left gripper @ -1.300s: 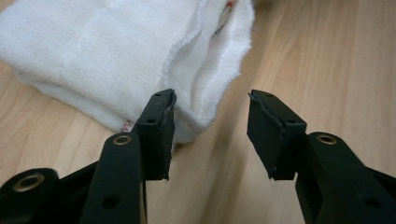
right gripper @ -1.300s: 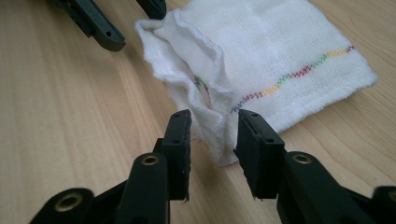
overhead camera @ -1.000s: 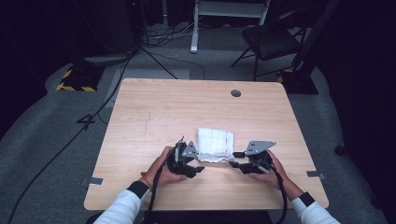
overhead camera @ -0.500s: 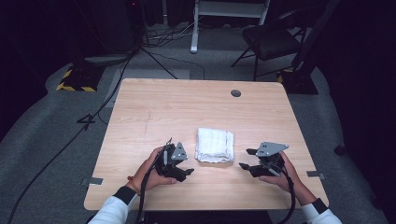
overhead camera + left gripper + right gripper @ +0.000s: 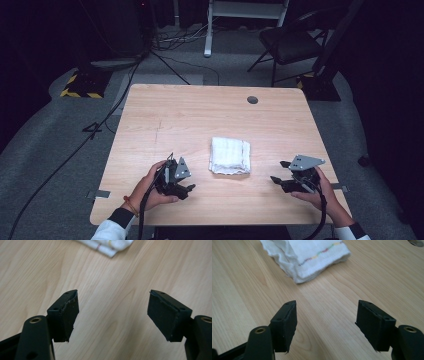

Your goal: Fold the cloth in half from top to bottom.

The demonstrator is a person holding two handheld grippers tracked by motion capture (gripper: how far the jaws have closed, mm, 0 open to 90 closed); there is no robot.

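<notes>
Lying folded on the wooden table (image 5: 200, 115), a white towel (image 5: 229, 155) is being shown between the two grippers and apart from both. The left gripper (image 5: 186, 190) is being held just left of the towel, its jaws having just been opening, with bare wood between them. The right gripper (image 5: 279, 171) is being held farther off to the right, its jaws likewise having just been opening, wide and empty. A coloured stitched stripe (image 5: 319, 254) is being displayed along the towel's edge.
</notes>
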